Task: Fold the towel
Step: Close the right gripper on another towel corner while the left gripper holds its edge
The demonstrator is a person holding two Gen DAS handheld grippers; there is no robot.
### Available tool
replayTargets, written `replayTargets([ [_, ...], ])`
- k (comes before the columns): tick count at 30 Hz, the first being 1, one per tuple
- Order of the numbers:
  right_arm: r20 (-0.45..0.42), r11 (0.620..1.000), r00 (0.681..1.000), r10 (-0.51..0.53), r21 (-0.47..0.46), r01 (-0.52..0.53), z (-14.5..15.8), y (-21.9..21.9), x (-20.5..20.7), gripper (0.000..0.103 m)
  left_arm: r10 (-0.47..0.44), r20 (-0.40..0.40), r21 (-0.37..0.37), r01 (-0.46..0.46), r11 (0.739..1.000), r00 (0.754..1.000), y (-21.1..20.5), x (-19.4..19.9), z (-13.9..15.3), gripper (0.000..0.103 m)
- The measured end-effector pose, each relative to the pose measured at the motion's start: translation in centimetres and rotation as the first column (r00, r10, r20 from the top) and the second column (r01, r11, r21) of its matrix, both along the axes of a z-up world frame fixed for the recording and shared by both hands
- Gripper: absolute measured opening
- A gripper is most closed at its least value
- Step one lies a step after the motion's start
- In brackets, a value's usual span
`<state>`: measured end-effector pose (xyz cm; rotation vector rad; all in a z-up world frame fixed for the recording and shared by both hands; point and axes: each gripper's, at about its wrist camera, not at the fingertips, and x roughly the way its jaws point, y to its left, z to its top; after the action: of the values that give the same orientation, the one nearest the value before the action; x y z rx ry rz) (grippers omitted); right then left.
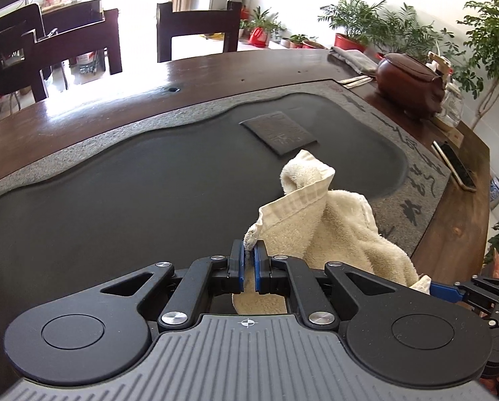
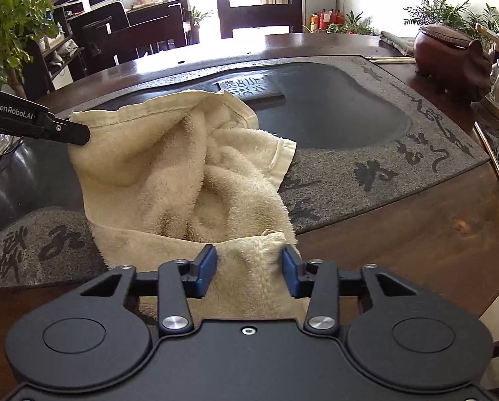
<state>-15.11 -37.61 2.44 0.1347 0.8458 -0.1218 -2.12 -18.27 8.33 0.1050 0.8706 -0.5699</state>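
A cream terry towel [image 1: 333,234] lies crumpled on the dark stone tea tray [image 1: 132,180], partly over its right rim. My left gripper [image 1: 248,260] is shut on a hemmed corner of the towel. In the right wrist view the towel [image 2: 182,173] is bunched in front of me, and the left gripper [image 2: 79,133] pinches its far left corner. My right gripper [image 2: 249,267] is open, its blue pads on either side of the towel's near edge, not closed on it. The right gripper's tip also shows in the left wrist view [image 1: 450,292] at the towel's right end.
The stone tray [image 2: 350,120] sits on a round wooden table [image 2: 416,234]. A brown pig-shaped pot [image 1: 413,83], a glass vessel [image 1: 452,107], a folded grey cloth [image 1: 353,58] and a phone [image 1: 453,165] lie at the right. Chairs [image 1: 199,30] and potted plants [image 1: 353,23] stand beyond.
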Motion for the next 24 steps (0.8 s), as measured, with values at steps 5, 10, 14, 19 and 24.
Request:
replayTargets([
  [5,0.018,1.000,1.000,0.014,-0.010,-0.014,0.6,0.3,-0.5,0.026,0.010,-0.013,0.007,-0.010,1.000,1.000,0.2,0.1,-0.6,0.006],
  [10,0.029,0.999,0.999,0.039,-0.023,-0.038,0.6,0.9,-1.0,0.024,-0.002,-0.033,-0.004,0.002,1.000,0.999,0.1,0.2,-1.2,0.006],
  [14,0.034,0.998,0.998,0.062,-0.034,-0.061,0.3,1.4,-1.2,0.024,-0.002,-0.052,-0.003,0.002,1.000,0.999,0.1,0.5,-1.7,0.006],
  [19,0.041,0.998,0.997,0.061,-0.029,-0.060,0.1,1.6,-1.4,0.022,-0.019,-0.057,0.005,0.020,1.000,0.998,-0.3,0.8,-1.9,0.008],
  [24,0.032,0.998,0.997,0.065,-0.016,-0.065,0.1,1.8,-1.4,0.016,-0.043,-0.068,0.008,0.043,0.999,0.997,-0.8,1.1,-2.2,0.027],
])
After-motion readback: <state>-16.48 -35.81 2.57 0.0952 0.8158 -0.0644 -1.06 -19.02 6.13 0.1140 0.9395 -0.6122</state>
